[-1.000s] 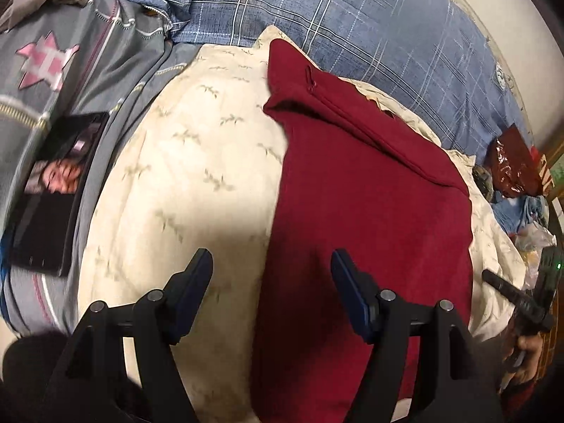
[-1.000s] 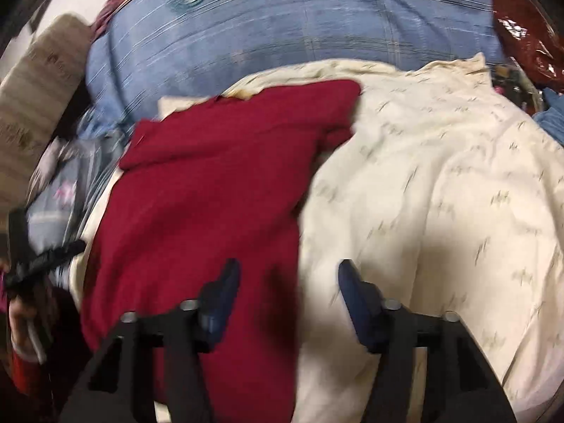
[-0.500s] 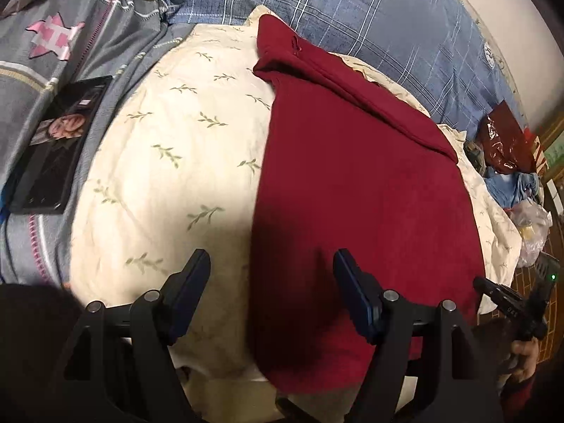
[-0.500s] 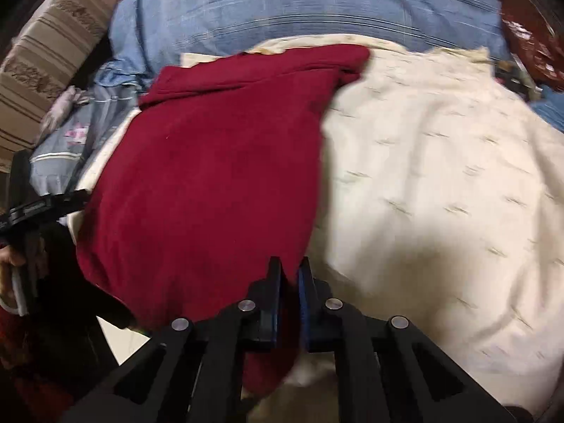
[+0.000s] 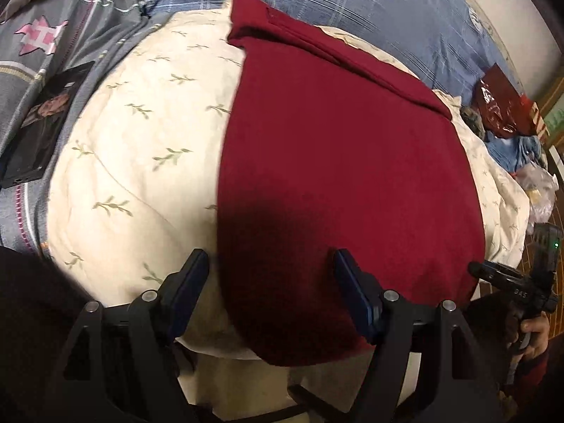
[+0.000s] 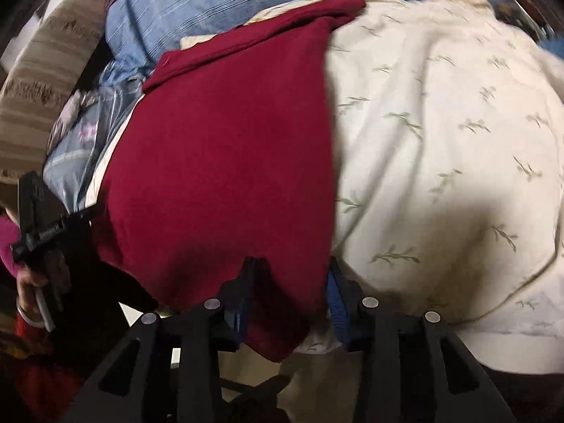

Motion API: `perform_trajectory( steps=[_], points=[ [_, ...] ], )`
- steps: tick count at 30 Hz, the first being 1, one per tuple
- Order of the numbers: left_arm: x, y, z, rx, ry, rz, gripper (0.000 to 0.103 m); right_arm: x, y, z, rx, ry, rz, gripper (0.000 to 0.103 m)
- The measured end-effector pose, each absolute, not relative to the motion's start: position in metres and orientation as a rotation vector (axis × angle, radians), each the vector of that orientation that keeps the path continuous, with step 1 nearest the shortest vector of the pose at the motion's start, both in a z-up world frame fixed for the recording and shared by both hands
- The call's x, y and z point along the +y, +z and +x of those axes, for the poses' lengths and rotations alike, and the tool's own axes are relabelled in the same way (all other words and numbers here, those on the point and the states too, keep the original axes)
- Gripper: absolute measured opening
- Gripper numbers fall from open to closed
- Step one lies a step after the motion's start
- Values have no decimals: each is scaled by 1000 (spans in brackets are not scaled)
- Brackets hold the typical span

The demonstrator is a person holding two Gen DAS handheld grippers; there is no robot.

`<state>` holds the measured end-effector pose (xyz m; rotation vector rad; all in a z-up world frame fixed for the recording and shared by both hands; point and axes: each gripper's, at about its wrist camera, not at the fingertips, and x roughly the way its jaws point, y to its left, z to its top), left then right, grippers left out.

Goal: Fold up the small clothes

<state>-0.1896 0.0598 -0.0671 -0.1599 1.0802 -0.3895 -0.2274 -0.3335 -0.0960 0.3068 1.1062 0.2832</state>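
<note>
A dark red garment (image 5: 338, 162) lies flat on a cream leaf-print quilt (image 5: 134, 148), its near hem hanging over the quilt's front edge. My left gripper (image 5: 271, 282) is open, its fingers astride the garment's near left edge, touching nothing I can see. In the right wrist view the red garment (image 6: 225, 162) fills the left half. My right gripper (image 6: 289, 282) stands open with the garment's near right corner between its blue pads. The right gripper also shows in the left wrist view (image 5: 511, 282) at the far right.
A blue plaid cover (image 5: 352, 3) lies behind the quilt. A grey cover (image 5: 53, 56) with a black tablet (image 5: 38, 130) on it is at the left. A red foil bag (image 5: 500, 105) and blue cloth (image 5: 518, 148) lie at the right. A striped cushion (image 6: 46, 81) is far left.
My right gripper shut half a second ago and now stands open around the garment's near right corner. Both grippers have drawn back toward the near hem.
</note>
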Motion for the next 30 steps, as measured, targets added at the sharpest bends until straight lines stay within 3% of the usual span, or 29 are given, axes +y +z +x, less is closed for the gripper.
perform_trajectory(
  steps=[1,3,4,5,10,12,14,16,18,19,20,22,25,30],
  points=[
    [60,-67,-190,1082,-395,-161,70,-333,-95,-227,1108,282,300,37],
    [58,-67,-191,1090,-407,-151,48,-336,-92,-229,1106,276,316,18],
    [58,-67,-190,1101,-417,-152,23,-339,-88,-231,1102,295,341,15],
    [60,-69,-189,1121,-440,-175,18,-342,-81,-234,1082,339,375,11],
    [60,-72,-186,1133,-444,-199,20,-329,-74,-231,1066,376,334,10],
    [58,-71,-188,1133,-466,-201,34,-327,-86,-226,1115,346,324,18],
    [56,-71,-190,1124,-504,-226,64,-331,-96,-223,1148,349,362,27],
    [49,-72,-192,1106,-517,-237,72,-331,-100,-222,1145,360,393,27],
    [42,-72,-195,1097,-498,-176,72,-329,-101,-222,1139,376,388,26],
    [39,-71,-195,1097,-493,-149,68,-330,-100,-225,1134,384,380,21],
    [38,-69,-195,1097,-488,-134,45,-330,-96,-226,1121,401,389,13],
    [44,-65,-190,1112,-473,-131,9,-332,-88,-225,1089,429,442,11],
    [66,-51,-182,1118,-533,-248,8,-343,-65,-226,993,475,543,10],
    [85,0,-166,967,-566,-305,8,-362,-30,-208,811,514,687,10]
  ],
)
